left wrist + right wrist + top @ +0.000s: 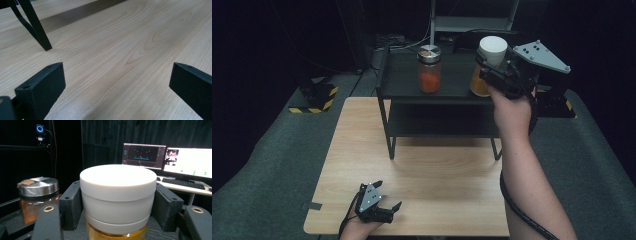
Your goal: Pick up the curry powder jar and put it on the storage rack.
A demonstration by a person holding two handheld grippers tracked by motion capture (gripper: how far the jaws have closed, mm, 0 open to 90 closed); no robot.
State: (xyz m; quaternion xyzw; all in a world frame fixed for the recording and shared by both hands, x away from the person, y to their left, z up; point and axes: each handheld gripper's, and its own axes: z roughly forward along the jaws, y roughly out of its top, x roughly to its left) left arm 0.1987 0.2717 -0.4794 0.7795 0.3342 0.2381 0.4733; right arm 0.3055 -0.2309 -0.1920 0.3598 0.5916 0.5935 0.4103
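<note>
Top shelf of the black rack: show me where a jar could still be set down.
Free: the top shelf left of the steel-lidded jar, out to the rack's left edge, and the gap between that jar and the white-lidded jar. Crowded: the right end, where the right gripper clamps the white lid. The wooden table in front is bare up to the left gripper.

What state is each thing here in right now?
White-lidded jar: lid on, upright, clamped at the lid by the right gripper.
Steel-lidded jar: lid on, upright on the black shelf.
Left gripper: fingers open, holding nothing, above the wooden table.
</note>
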